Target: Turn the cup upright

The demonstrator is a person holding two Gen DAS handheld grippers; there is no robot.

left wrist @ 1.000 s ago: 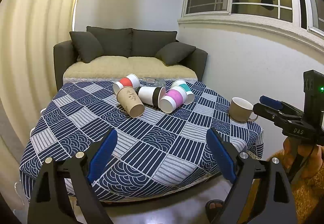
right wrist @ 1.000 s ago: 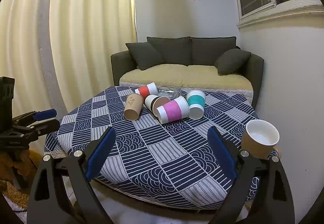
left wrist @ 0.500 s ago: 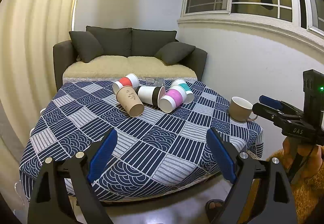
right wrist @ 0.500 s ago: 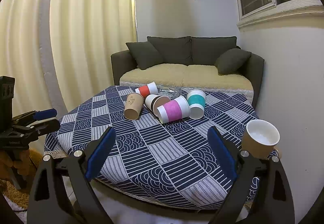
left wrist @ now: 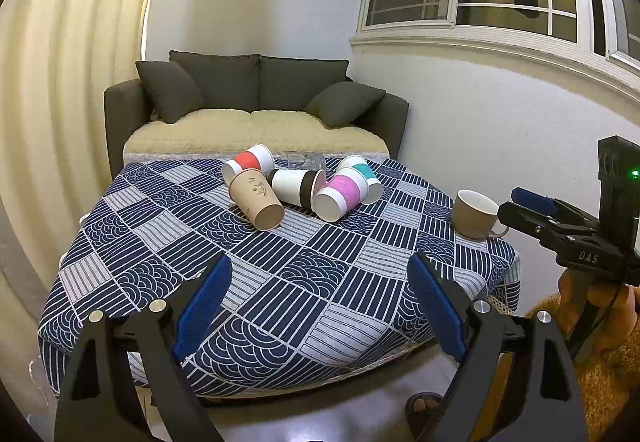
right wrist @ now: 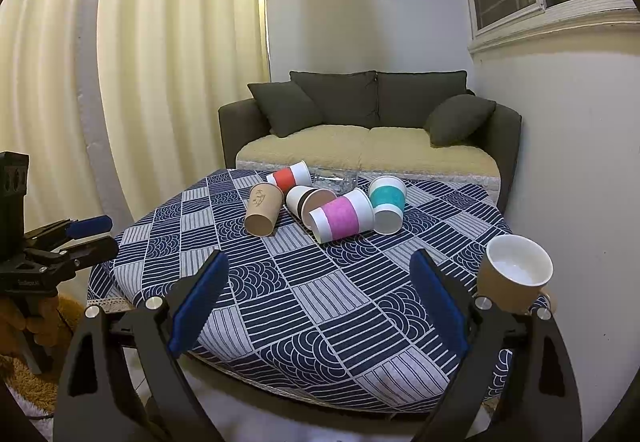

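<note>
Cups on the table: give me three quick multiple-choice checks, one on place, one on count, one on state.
1. Where is the mug?
A. near the table's right edge
B. on the sofa
C. among the paper cups

2. How many paper cups lie tipped over?
A. two
B. five
C. eight

3. How is the left claw?
A. shut on a cup
B. open, empty
C. holding the mug

Key: 1 A, it stands upright apart from the cluster. 2 B: red, kraft, black-banded, pink, teal. 3 B, its pads stand wide apart.
</note>
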